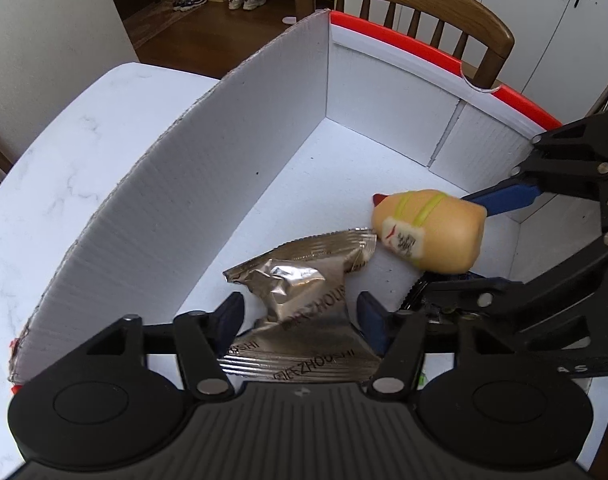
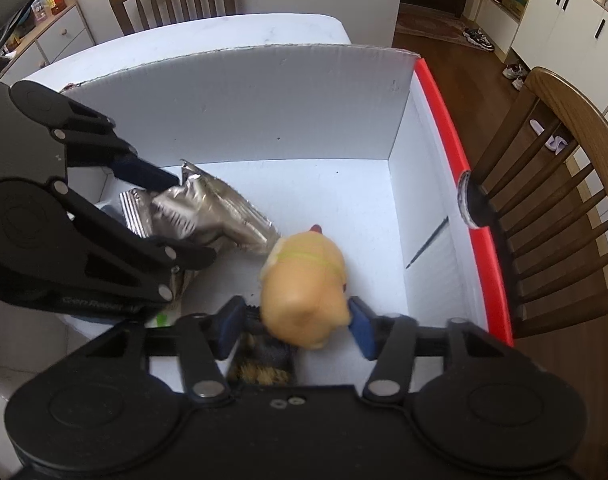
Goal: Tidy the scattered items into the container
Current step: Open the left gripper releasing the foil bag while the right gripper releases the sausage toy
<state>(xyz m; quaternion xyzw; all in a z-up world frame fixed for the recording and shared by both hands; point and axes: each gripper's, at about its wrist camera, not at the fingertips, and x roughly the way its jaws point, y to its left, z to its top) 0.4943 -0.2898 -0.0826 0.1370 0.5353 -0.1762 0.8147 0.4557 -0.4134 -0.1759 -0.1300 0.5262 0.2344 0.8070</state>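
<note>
A white cardboard box [image 1: 208,184] with a red rim holds the items; it also shows in the right wrist view [image 2: 264,104]. A crumpled silver snack packet [image 1: 304,300] lies on the box floor between the open fingers of my left gripper [image 1: 300,316]. It also shows in the right wrist view [image 2: 216,212]. A tan squishy toy [image 1: 432,236] with yellow stripes sits between the open fingers of my right gripper [image 2: 296,324]; it looks blurred in the right wrist view [image 2: 304,280]. The left gripper [image 2: 176,208] appears there too.
The box stands on a white marble table [image 1: 64,160]. A wooden chair [image 1: 424,4] stands behind the box's red side. A brush-like object [image 2: 260,368] lies under the right gripper. Shoes lie on the wooden floor beyond.
</note>
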